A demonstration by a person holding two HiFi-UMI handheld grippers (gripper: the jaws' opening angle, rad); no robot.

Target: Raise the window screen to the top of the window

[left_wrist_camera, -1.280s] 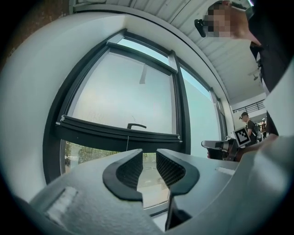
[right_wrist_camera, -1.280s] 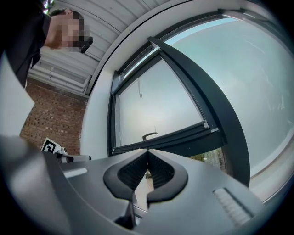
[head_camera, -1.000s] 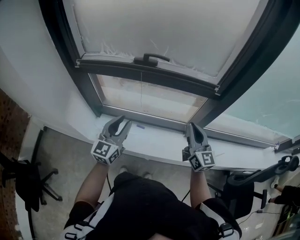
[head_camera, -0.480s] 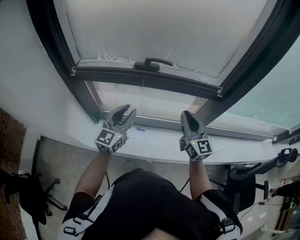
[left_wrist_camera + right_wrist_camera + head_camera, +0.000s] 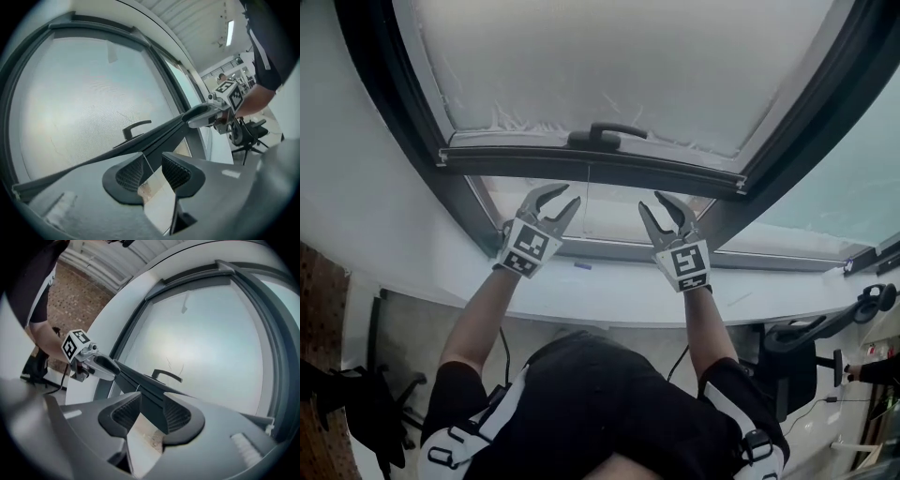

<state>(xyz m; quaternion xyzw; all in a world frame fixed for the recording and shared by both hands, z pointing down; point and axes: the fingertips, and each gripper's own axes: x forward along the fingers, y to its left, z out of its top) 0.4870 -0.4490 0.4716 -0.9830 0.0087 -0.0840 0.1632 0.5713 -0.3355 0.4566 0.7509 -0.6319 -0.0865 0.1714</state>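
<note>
Both grippers have risen from the sill (image 5: 609,292): left gripper (image 5: 560,198) spread and empty, right gripper (image 5: 653,203) opening, pinching nothing. Head view sets them just under the low bottom bar (image 5: 591,169) of the window screen (image 5: 609,66); only the gripper views show that bar crossing behind each gap.

The window screen (image 5: 609,66) is pale grey, its bar (image 5: 591,169) and handle (image 5: 605,134) black.

Small blue scrap (image 5: 582,265) sits mid-sill (image 5: 769,305), near the back edge. Black chair (image 5: 356,412) bottom left by the brick wall (image 5: 314,309), second chair (image 5: 806,347) bottom right.
</note>
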